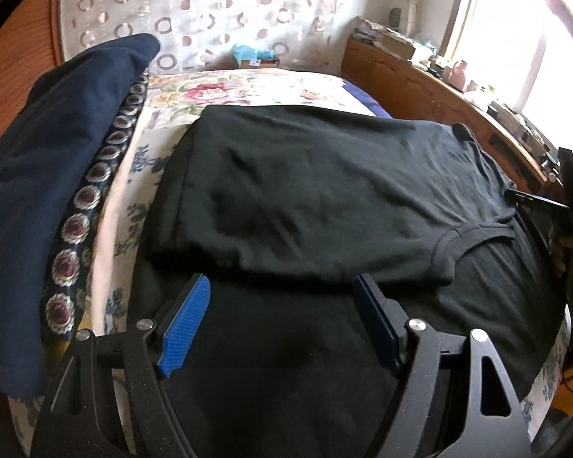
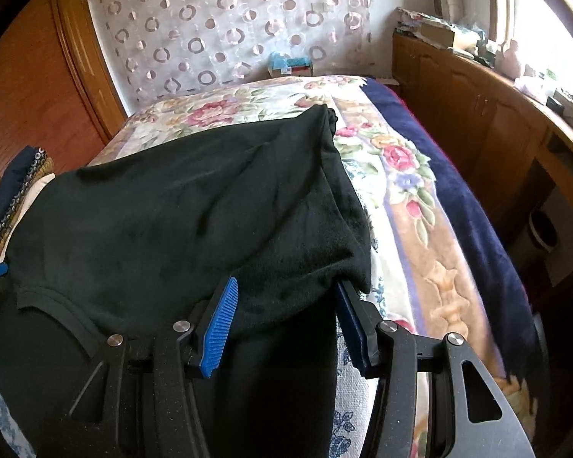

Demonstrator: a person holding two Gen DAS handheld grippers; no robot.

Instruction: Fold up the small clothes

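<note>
Left hand-held gripper (image 1: 282, 305): jaws released, over black T-shirt (image 1: 324, 198), nothing pinched | Right hand-held gripper (image 2: 286, 305): jaws parted around the shirt's right folded edge, grip cannot be told | Black T-shirt: folded over itself, on floral bed (image 2: 393, 175) | Navy cloth (image 1: 49, 175): left of shirt | Wooden cabinet (image 2: 477, 114): right of shirt, beyond bed.

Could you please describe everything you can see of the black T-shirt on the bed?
The black T-shirt is a soft, matte knit with a ribbed round collar. It lies flat on the floral bedspread, partly folded: an upper layer is doubled over a lower one, with light creases. The left gripper hovers with jaws open over the near fold edge; the right gripper straddles the folded corner near the shirt's right edge, jaws apart.
</note>
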